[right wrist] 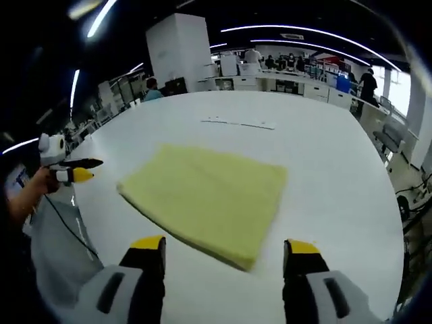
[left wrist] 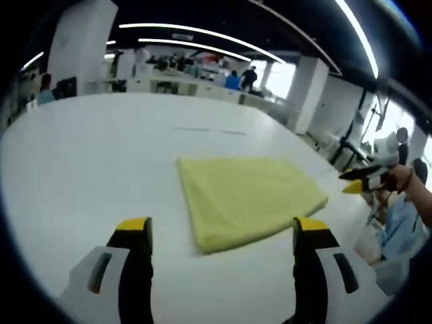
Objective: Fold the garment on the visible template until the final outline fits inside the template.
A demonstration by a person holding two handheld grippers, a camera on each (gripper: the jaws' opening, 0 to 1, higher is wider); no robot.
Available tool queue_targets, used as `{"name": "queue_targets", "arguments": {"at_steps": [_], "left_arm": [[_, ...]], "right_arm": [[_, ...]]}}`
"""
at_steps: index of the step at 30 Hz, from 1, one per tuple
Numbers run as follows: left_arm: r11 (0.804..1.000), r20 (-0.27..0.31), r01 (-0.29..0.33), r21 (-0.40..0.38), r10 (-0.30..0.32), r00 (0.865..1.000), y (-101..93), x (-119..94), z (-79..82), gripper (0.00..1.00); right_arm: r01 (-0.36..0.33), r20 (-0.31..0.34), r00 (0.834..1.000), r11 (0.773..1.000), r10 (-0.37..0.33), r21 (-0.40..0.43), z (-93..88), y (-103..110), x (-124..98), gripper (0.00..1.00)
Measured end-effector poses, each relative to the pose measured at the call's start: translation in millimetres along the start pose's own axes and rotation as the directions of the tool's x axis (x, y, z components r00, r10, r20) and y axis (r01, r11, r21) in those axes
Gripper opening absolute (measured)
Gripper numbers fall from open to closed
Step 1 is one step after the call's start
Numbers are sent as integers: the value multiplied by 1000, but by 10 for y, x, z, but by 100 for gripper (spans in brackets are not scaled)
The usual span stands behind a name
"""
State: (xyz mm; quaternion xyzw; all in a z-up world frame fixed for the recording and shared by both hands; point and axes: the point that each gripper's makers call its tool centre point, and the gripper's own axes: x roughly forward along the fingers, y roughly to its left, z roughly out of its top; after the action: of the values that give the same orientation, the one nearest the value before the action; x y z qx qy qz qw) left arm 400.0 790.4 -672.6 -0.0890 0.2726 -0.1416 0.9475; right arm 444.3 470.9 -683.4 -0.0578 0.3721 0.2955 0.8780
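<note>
Your yellow cloth (left wrist: 250,199) lies folded flat on the white surface (left wrist: 101,155). Your left claw (left wrist: 219,233) and right claw (right wrist: 226,248) hang open near the cloth, holding nothing.

There is one folded yellow cloth (left wrist: 248,199) on one white table (left wrist: 88,162). Two grippers are present: the left gripper (left wrist: 219,235) and the right gripper (right wrist: 225,253), each with two yellow-tipped jaws.

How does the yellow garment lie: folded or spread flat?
Folded: the yellow garment forms a compact rectangle with thick, layered edges on the white table.
</note>
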Motion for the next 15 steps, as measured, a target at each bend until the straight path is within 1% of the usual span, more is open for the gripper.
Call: {"name": "queue_targets", "arguments": {"at_steps": [2, 4, 6, 8, 9, 10, 13, 15], "left_arm": [[1000, 10, -1, 5, 1, 1000, -64, -47, 42, 88], [1000, 7, -6, 10, 6, 1000, -137, -108, 67, 91], [1000, -4, -9, 21, 9, 1000, -159, -154, 80, 92], [998, -22, -23, 54, 24, 999, -189, -226, 93, 94], [997, -18, -30, 73, 31, 999, -193, -265, 122, 94], [997, -15, -33, 76, 34, 999, -195, -293, 141, 95], [997, -3, -34, 64, 35, 999, -206, -371, 189, 97], [998, -13, -28, 53, 29, 999, -243, -417, 184, 97]], "right_arm": [[1, 11, 1000, 1000, -1, 5, 30, 25, -40, 81], [3, 18, 1000, 1000, -3, 18, 46, 50, -84, 85], [6, 24, 1000, 1000, -7, 24, 56, 85, -126, 89], [7, 28, 1000, 1000, -7, 27, 60, 113, -150, 94], [6, 25, 1000, 1000, -7, 30, 53, 218, -210, 97], [8, 25, 1000, 1000, -9, 30, 49, 237, -227, 99], [17, 36, 999, 999, -18, 31, 57, 269, -281, 100], [17, 44, 999, 999, -19, 42, 58, 307, -308, 100]]}}
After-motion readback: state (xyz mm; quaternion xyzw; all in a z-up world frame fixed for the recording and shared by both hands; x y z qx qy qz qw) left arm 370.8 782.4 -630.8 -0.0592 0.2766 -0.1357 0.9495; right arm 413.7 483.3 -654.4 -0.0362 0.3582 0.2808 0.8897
